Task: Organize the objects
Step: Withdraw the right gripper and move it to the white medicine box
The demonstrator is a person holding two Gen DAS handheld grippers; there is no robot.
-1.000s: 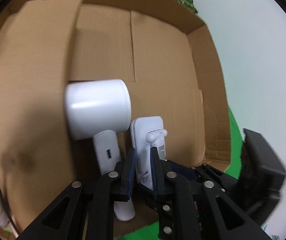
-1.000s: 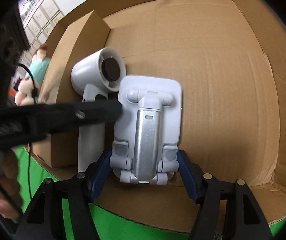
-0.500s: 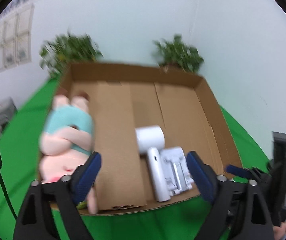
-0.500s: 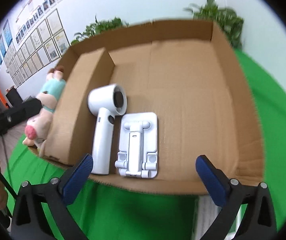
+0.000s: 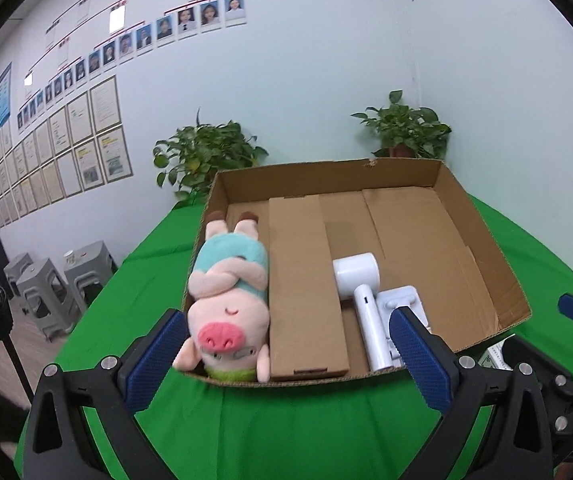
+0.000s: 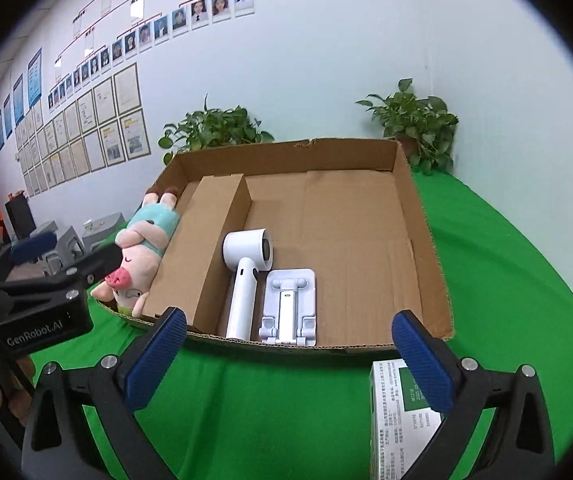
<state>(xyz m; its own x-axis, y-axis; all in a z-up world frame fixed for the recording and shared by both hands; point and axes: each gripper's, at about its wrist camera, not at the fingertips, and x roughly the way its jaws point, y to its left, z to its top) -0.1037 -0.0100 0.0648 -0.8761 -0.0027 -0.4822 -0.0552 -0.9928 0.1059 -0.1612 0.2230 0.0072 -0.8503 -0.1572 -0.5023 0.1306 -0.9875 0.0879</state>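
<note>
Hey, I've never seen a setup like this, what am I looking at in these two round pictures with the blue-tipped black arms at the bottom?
There is no robot here. A person holds a hand-held two-finger gripper in each hand, and each one carries a wide-angle camera looking forward along its fingers, which is why the pictures are round.

One picture is from the left gripper, the other from the right gripper. The blue pads are the fingertips. The left gripper's jaws are opening and the right's stand wide; neither holds anything.

Ahead, on a green cloth, sits an open cardboard box. A cardboard divider splits it: a plush pig lies in the narrow side, a white hair dryer and a white folding stand lie side by side in the wide one. A green-and-white carton lies outside the box, near the right gripper.
</note>
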